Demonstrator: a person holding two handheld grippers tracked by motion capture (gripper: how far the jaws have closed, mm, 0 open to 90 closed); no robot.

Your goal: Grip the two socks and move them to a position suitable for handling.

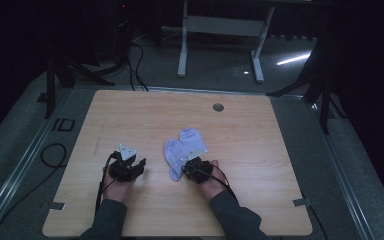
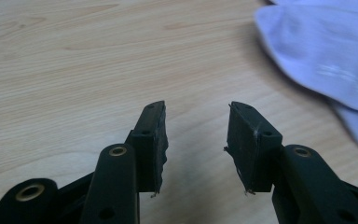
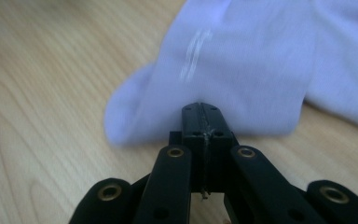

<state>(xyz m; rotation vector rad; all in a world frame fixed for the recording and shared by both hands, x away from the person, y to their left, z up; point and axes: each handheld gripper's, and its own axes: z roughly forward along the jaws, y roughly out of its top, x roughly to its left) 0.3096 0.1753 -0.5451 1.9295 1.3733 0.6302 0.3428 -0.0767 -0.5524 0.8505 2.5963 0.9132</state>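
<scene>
The counter (image 1: 130, 120) is a rectangular light-wood-grain laminate top with rounded corners. A small round grey cap (image 1: 218, 107) sits flush near its far edge. A pale lavender fabric sock (image 1: 180, 150), folded over itself, lies flat on the surface slightly right of centre, toward the near edge.

Light wood-grain laminate bench (image 1: 260, 150): smooth, matt. Pale lilac knitted cloth sock (image 1: 182, 150): soft, matt. Beside the sock, black plastic tongs (image 2: 196, 140): matt, brass-coloured metal rivets, rough worn pads (image 2: 242, 144).
</scene>
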